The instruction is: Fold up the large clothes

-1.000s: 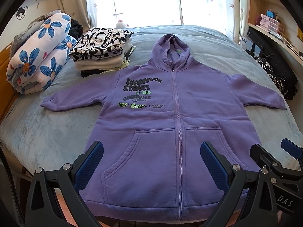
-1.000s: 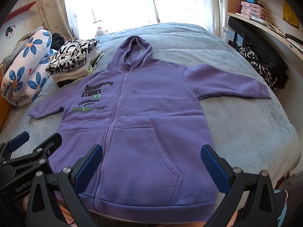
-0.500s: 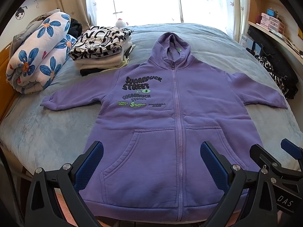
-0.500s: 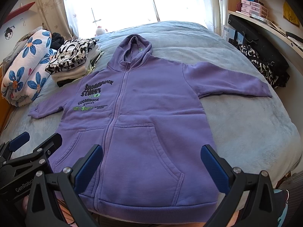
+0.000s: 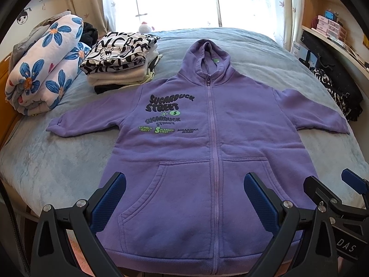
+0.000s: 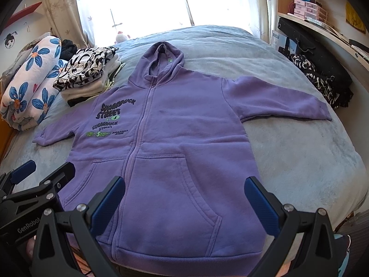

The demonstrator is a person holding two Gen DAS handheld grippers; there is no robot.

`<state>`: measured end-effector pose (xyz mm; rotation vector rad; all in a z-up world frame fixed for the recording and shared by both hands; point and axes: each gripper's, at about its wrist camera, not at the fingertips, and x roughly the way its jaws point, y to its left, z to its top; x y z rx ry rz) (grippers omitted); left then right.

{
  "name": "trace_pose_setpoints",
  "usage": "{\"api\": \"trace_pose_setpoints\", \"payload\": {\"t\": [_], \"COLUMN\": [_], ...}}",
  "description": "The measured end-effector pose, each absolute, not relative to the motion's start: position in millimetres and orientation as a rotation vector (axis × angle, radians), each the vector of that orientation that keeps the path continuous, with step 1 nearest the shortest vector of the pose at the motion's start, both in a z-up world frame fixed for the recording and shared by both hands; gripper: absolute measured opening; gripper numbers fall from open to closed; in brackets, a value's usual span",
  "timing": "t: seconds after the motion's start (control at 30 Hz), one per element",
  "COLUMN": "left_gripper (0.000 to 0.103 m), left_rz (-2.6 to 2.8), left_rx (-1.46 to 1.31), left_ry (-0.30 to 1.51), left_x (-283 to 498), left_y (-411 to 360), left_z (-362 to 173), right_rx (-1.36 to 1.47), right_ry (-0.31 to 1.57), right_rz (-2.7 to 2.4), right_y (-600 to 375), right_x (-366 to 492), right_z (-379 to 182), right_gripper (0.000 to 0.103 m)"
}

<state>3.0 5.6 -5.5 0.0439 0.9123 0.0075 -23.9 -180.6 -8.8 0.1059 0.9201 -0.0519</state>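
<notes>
Two grippers hanging over the foot of the bed, both wide open and holding nothing. The left gripper (image 5: 183,195) hovers above the hem end of the purple hoodie (image 5: 214,152), blue pads spread well apart over the left pocket and zipper. The right gripper (image 6: 184,195) does the same over the right pocket, jaws just as wide, not touching the fabric as far as I can see.

Hoodie's lying flat, front up, zipped, dead centre on the grey-blue bedspread (image 5: 41,161), hood at 12 o'clock toward the window, hem at 6, sleeves stretched out to roughly 9 and 3. Black and green "Sugarduck Street" print on the chest.

Up around 10 o'clock there's a stack of folded clothes (image 5: 120,62) just beside the left shoulder, and a rolled floral blanket (image 5: 43,69) further left.
</notes>
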Motion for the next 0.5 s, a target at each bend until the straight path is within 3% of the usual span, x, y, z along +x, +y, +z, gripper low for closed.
{"api": "trace_pose_setpoints", "payload": {"t": [0.5], "left_gripper": [0.101], "left_rz": [-0.011], "left_rx": [0.071], "left_ry": [0.91], "left_x": [28.2], "left_y": [-16.3], "left_z": [1.3], "right_rx": [0.059], "right_ry": [0.888], "right_rz": [-0.081], "right_y": [-196.6], "right_x": [-3.1], "right_z": [6.8], "right_gripper": [0.103]}}
